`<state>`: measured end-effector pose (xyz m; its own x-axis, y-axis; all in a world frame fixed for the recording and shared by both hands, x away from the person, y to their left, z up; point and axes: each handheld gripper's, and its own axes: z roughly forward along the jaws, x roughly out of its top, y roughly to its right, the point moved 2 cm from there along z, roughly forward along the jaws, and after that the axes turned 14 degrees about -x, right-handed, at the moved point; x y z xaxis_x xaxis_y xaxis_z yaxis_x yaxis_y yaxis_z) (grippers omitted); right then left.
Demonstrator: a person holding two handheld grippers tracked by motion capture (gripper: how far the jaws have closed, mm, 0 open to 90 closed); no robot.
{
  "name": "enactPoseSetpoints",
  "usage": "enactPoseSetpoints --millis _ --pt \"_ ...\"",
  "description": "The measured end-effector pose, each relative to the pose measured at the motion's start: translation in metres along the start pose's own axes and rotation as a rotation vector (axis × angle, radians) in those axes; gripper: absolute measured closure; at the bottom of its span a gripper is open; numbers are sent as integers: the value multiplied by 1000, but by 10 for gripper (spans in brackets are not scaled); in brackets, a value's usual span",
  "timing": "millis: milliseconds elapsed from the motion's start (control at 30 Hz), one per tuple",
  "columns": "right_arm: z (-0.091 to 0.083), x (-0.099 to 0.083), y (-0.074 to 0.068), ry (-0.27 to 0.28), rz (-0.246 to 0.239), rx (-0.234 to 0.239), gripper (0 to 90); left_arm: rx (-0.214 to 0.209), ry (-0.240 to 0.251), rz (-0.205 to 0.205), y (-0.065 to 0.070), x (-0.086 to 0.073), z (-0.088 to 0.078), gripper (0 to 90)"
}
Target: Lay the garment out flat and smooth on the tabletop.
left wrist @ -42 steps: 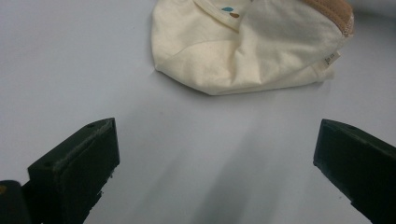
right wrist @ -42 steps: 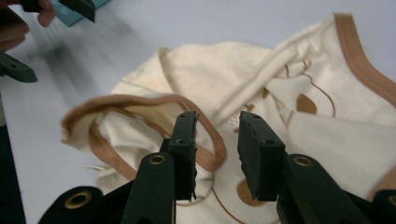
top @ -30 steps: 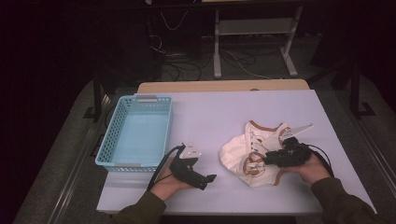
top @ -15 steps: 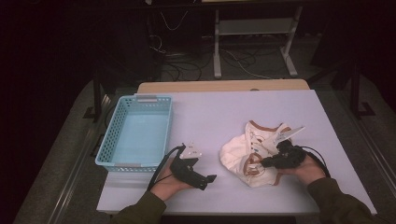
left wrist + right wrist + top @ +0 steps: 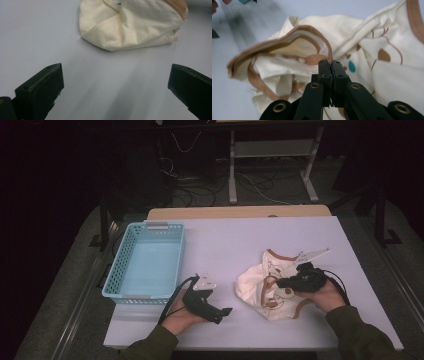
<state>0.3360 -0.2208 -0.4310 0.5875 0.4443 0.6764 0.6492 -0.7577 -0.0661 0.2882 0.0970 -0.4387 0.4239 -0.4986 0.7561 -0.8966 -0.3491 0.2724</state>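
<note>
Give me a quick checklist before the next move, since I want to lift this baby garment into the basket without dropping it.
1. Right tool shut on the garment's brown trim: ok; its jaws have just been closing and now meet on the edge.
2. Grip holds enough cloth: cannot tell; only a thin edge is pinched.
3. Left tool open and free: ok.
4. Left tool apart from the garment: ok.
5. Basket empty: ok.
6. Table between garment and basket bare: ok.
</note>
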Motion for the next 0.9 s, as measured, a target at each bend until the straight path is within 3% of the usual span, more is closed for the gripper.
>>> enactPoseSetpoints --millis 300,900 --pt "5 23 -9 71 -3 6 867 1 -7 9 -1 0 -2 0" --pt "26 63 -41 126 -63 66 867 0 -5 10 -1 0 -2 0"
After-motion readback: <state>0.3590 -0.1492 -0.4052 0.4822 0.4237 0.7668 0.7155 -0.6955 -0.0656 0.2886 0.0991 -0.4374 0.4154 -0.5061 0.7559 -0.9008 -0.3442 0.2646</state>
